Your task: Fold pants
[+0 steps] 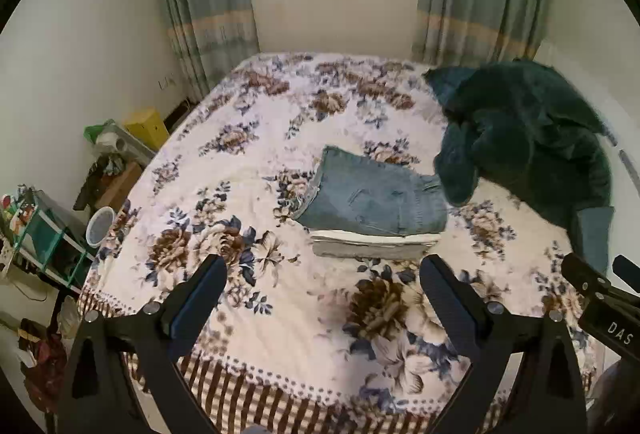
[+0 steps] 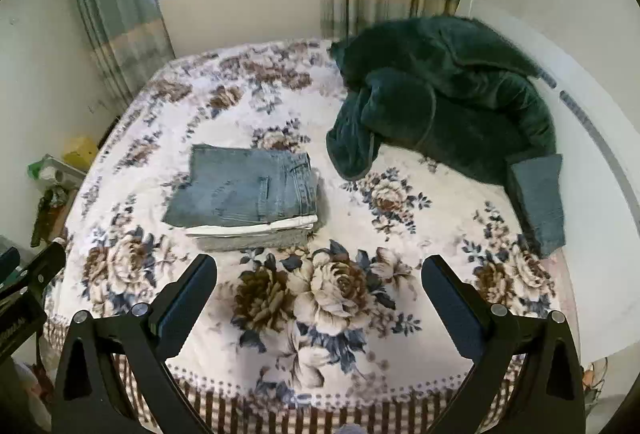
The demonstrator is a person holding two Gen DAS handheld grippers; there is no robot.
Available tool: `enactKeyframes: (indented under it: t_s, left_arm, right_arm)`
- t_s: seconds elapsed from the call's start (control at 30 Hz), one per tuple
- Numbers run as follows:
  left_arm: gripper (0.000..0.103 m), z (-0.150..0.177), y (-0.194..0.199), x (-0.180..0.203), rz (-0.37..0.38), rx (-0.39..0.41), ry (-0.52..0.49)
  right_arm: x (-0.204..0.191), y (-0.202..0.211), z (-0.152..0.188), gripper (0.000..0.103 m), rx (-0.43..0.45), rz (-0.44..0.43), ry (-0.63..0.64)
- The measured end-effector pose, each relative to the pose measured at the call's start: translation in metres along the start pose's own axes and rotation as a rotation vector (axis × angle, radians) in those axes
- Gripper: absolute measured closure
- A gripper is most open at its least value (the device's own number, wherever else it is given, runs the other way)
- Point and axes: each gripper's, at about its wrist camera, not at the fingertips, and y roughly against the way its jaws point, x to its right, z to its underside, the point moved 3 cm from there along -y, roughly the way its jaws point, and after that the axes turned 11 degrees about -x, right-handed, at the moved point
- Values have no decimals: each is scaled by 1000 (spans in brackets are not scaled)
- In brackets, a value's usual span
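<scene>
Folded blue jeans [image 1: 376, 198] lie on top of a stack with a white and a grey folded garment [image 1: 372, 248] in the middle of the floral bed [image 1: 256, 314]. The jeans show in the right wrist view [image 2: 244, 188] too, on the same stack [image 2: 256, 240]. My left gripper [image 1: 322, 276] is open and empty, held above the bed's near part, short of the stack. My right gripper [image 2: 320, 276] is open and empty, also short of the stack, and shows in the left wrist view [image 1: 596, 274] at the right edge.
A dark green fleece blanket [image 2: 440, 94] is heaped at the bed's far right, beside a blue-grey pillow [image 2: 538, 194]. A cluttered shelf and a white cup [image 1: 98, 226] stand left of the bed. Curtains and a window are behind. The bed's checked front edge [image 2: 312, 406] is near me.
</scene>
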Motion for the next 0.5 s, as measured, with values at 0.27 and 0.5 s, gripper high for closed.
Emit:
enactKeyframes:
  t_s: [0.27, 0.5]
  left_arm:
    - [4, 47, 95, -8, 11, 74, -2]
    - [4, 66, 142, -22, 35, 114, -7]
  right_arm:
    - [8, 130, 66, 0, 105, -3, 53]
    - [-3, 217, 108, 0, 181, 17, 79]
